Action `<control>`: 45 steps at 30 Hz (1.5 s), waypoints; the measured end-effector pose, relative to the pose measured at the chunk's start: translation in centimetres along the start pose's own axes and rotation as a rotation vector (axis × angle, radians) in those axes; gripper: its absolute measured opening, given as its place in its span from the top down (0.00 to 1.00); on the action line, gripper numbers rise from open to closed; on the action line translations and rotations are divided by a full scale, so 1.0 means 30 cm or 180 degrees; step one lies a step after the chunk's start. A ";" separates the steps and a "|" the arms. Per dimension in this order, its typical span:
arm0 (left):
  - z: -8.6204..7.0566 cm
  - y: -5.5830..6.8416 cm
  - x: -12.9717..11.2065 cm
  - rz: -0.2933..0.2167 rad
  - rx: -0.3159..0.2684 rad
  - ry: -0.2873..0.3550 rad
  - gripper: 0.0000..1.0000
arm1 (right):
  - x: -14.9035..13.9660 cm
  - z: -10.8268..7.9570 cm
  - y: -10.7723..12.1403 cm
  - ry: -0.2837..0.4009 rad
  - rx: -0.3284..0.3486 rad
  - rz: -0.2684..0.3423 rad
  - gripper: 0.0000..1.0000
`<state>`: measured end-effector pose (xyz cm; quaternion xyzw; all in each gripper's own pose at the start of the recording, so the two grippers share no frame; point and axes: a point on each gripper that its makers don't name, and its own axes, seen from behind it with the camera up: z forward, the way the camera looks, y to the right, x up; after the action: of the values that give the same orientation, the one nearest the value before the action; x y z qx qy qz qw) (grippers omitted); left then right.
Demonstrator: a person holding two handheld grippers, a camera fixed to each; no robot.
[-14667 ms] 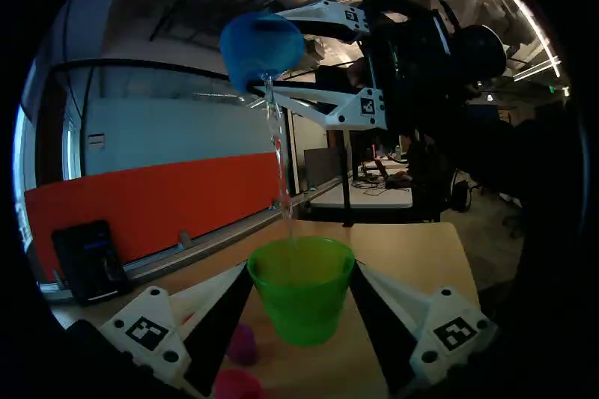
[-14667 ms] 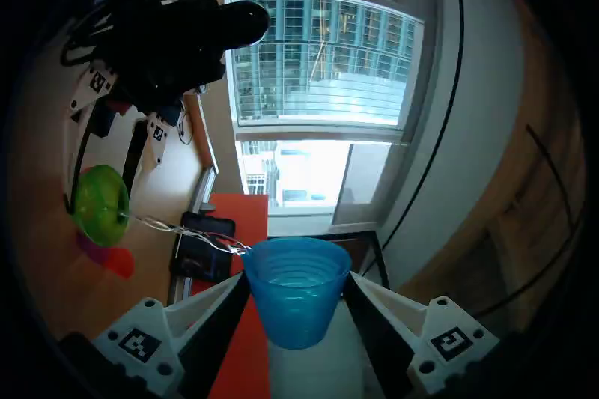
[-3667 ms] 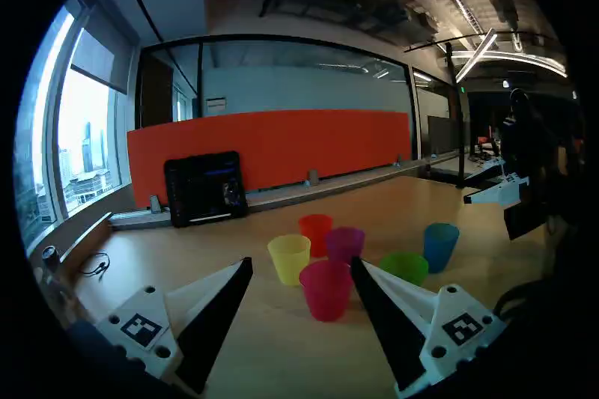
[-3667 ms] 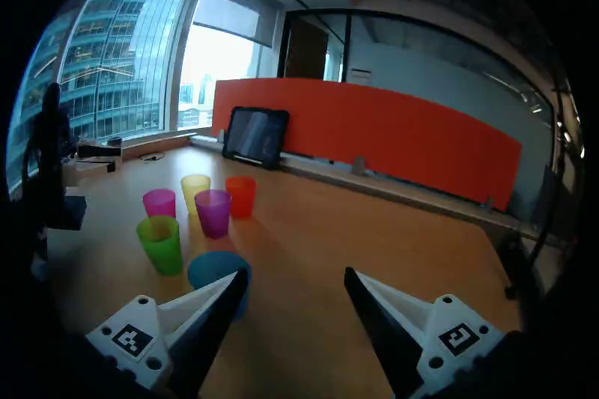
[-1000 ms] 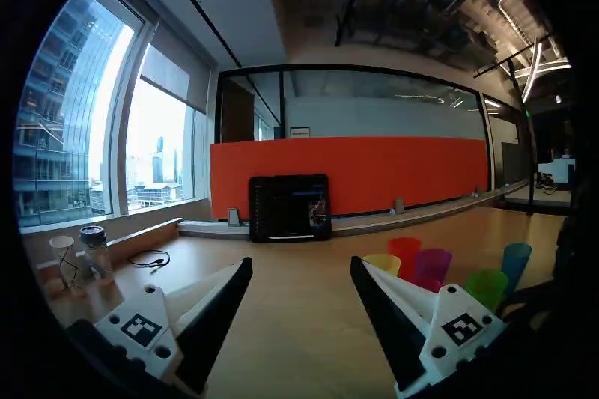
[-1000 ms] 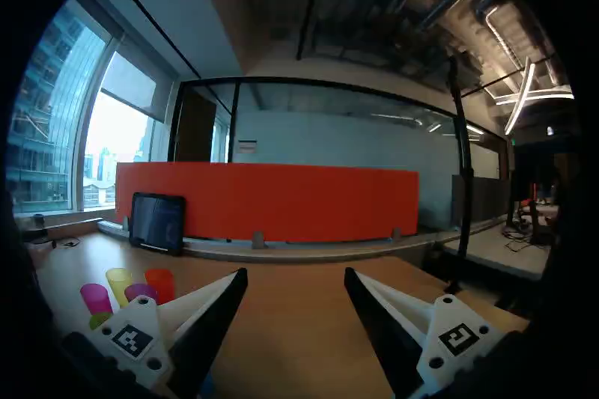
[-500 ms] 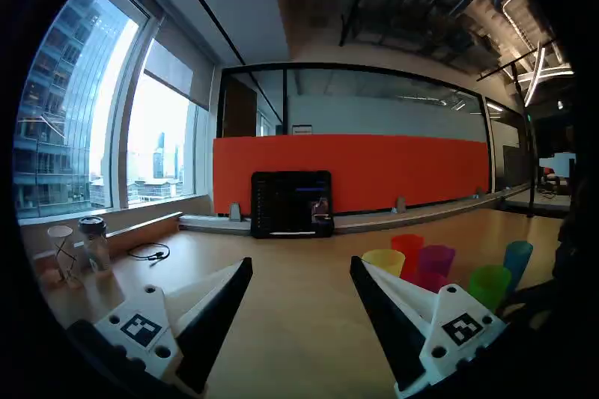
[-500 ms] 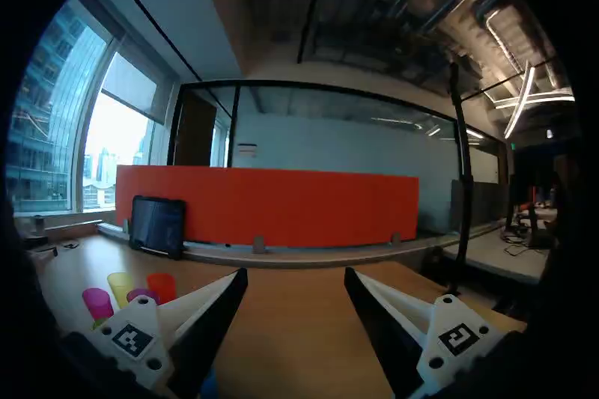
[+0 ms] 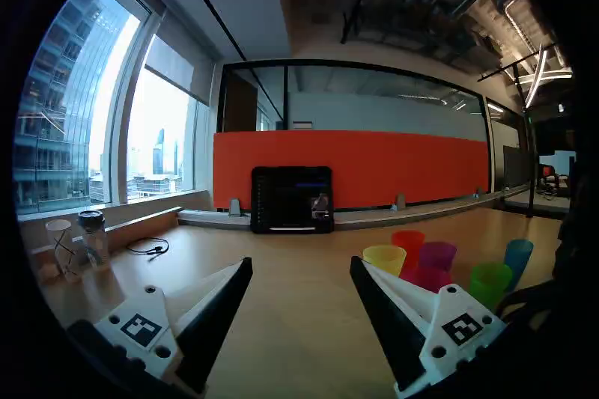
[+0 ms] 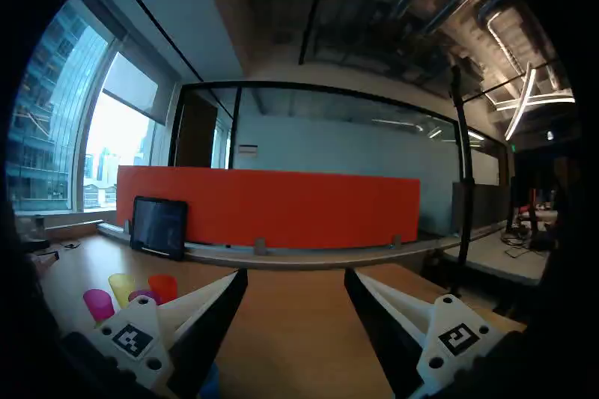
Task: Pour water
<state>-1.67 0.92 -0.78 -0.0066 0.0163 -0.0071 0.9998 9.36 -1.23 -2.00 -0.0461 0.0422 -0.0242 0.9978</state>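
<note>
My left gripper [image 9: 299, 264] is spread wide with nothing between its 2 fingers, and only the wooden table [image 9: 299, 324] shows in the gap. My right gripper [image 10: 294, 279] is released the same way, holding nothing over bare wood. All 6 cups stand on the table at the right of my left gripper view, just past my right finger. The yellow cup [image 9: 384, 258] is nearest the gap, with the red cup [image 9: 408, 242] behind it and the purple cup [image 9: 437, 255] beside that. The magenta cup [image 9: 430, 278] stands in front of the purple one, and the green cup [image 9: 490, 283] and the blue cup [image 9: 518, 253] are farthest right. I cannot tell whether any of them holds water. In the right gripper view the magenta, yellow, purple and red cups sit low at the left, partly behind my left finger. Each finger carries 1 square black-and-white marker [image 9: 144, 330], a coded pattern with no words. A dark tablet [image 9: 292, 199] leans against the orange partition [image 9: 352, 167] at the far edge of the table. A small white sign [image 10: 248, 150] on the glass wall above is too small to read.
</note>
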 end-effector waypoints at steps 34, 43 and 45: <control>0.013 0.001 -0.012 0.0010 -0.0006 -0.0063 0.03 | -0.025 0.012 0.007 0.0132 0.0162 -0.0045 0.00; 0.011 0.000 -0.011 0.0010 -0.0006 -0.0063 0.03 | -0.058 0.040 0.027 0.0125 0.0198 -0.0060 0.00; 0.011 0.000 -0.011 0.0010 -0.0006 -0.0063 0.03 | -0.069 0.043 0.024 0.0119 0.0214 -0.0052 0.00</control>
<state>-1.98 0.92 -0.45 -0.0076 0.0064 -0.0054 0.9999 7.43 -0.28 -0.60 -0.0125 0.0596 -0.0346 0.9975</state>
